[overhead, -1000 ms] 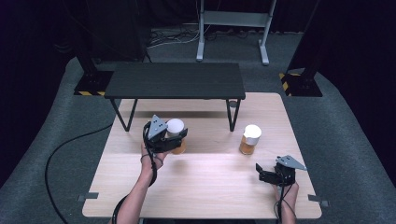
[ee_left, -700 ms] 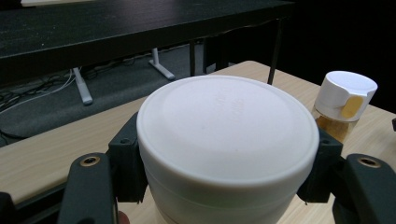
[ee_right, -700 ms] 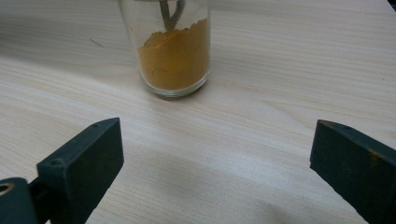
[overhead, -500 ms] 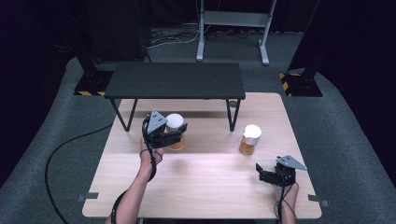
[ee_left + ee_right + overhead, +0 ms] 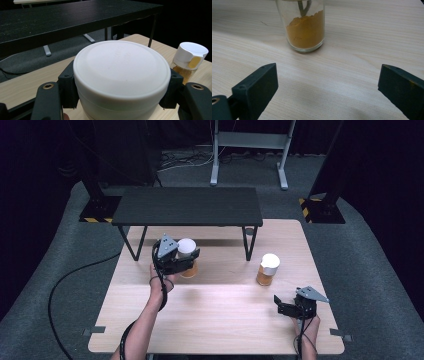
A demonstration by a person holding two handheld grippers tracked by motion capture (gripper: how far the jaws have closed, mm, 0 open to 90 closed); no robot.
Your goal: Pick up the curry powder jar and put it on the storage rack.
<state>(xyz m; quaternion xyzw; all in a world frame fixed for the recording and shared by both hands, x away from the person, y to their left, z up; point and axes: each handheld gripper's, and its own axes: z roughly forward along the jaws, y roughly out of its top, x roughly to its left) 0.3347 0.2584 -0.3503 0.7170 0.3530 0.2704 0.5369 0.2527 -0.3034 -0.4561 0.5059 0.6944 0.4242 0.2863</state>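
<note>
Two glass spice jars with white plastic caps stand on the light wooden table [image 5: 215, 320], and two black two-jaw grippers work over it, one in each of the person's hands.

The first jar, a clear glass jar with a broad white round lid [image 5: 187, 258], sits left of centre, just in front of the low black bench [image 5: 187, 206] that stands across the far half of the table. In the high view an amber-orange content shows in its lower part. The left gripper [image 5: 176, 261] is closed on it: in the left gripper view the two black jaws press against opposite sides of the jar [image 5: 122, 77] just under the white lid, with no gap on either side. Whether its base rests on the wood or is held slightly clear of it cannot be told.

The second jar, a clear glass jar with a white flip cap [image 5: 268, 268], stands upright on the table to the right of centre, well apart from the first. It holds an orange-yellow powder that fills a good part of the glass, as the right gripper view shows [image 5: 305, 30].

The right gripper [image 5: 286, 307] hovers near the right front edge, near this second jar but not touching it. Its jaws are spread wide and hold nothing.
</note>
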